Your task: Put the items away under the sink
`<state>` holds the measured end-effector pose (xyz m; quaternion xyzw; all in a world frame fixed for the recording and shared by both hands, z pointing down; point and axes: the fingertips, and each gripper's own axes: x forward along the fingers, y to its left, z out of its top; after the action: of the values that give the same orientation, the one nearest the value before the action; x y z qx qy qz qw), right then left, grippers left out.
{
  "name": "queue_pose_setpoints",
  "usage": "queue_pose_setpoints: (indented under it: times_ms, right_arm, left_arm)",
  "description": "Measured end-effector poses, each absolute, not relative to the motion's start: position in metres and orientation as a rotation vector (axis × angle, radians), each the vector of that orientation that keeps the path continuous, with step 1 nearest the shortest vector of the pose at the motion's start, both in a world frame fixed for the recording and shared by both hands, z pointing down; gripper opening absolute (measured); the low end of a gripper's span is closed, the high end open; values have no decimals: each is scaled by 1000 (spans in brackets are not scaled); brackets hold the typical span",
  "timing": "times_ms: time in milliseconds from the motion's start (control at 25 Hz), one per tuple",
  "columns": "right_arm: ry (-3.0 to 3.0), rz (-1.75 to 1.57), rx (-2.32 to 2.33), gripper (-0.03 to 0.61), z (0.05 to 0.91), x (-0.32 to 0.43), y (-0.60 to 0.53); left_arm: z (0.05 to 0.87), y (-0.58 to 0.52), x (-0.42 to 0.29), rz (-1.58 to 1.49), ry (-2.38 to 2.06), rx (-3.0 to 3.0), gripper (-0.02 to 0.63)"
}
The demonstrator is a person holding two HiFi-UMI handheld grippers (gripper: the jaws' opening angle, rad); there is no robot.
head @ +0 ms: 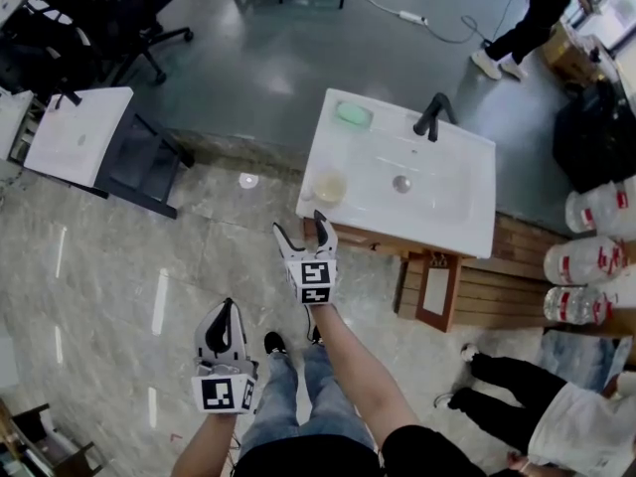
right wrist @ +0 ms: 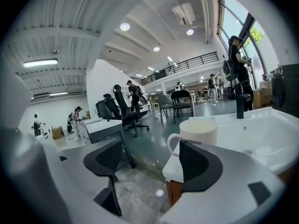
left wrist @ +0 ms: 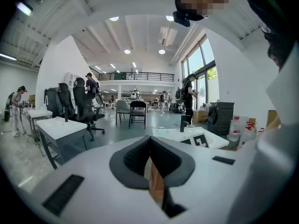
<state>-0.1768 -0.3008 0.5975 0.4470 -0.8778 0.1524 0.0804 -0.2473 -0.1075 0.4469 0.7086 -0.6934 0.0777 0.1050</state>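
Left tool (head: 228, 308): jaws together, nothing between them, over the stone floor (head: 119, 296), well apart from the sink (head: 452, 202). Right tool (head: 300, 225): jaws apart, empty, near the sink's front-left corner. Mug (head: 329, 185) stands on that corner, beyond the jaws, untouched. Green item (head: 353, 114) lies at the back-left corner.

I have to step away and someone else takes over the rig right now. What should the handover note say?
Left tool: shut, empty, held low and back from the sink.
Right tool: open, empty, just short of the mug.
Things: the mug is on the sink's front left corner, and a green item is on its back left corner.
Done: nothing stowed yet, by the look of it.
Left: grip the mug, then the green item, and put both under the sink.
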Motion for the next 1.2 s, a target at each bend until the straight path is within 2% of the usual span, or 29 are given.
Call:
queue_pose_setpoints:
  times_ms: [520,760,920,1200]
  right_arm:
    - [-2545,607,1484,341,636,-196,-351]
    - [-2446,620,1642,221,636,-185,-372]
    - [-2408,565,1720,67,636,-170,-379]
    - [-2500,395,1666,43,619,-160,-372]
  left_arm:
    - [518,-175,-263,256,-1994,2048,6]
    - [532,-176,-270,286,-1989,2044,7]
    - [541,-176,-269,292,-1980,2043,7]
    - [545,-185,-265,291,-1968,2066,8]
